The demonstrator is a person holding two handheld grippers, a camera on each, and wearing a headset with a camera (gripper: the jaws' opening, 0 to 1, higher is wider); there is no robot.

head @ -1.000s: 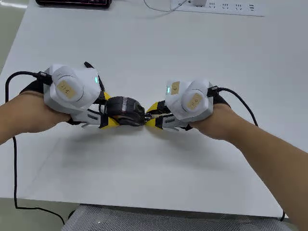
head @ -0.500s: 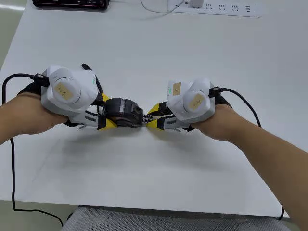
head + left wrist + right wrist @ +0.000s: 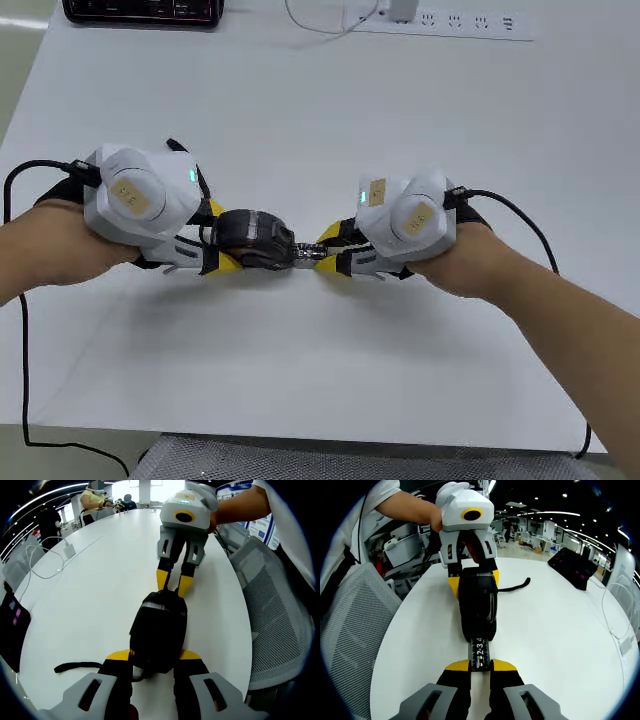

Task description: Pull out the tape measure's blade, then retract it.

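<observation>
Two jaw pairs gripping | left gripper: closing around the tape measure | right gripper: pinching the blade tip between its jaws | blade likely thin, springy; hold the end firmly

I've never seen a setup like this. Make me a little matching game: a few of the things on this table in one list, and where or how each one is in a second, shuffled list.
Things:
1. tape measure case
2. blade
3. right gripper
4. power strip

States or places:
A. lies at the far edge of the table
B. shut on the blade's tip
C. black, clamped in the left gripper
D. pulled out a short way, numbers showing

Pairs: 1-C, 2-D, 3-B, 4-A
</observation>
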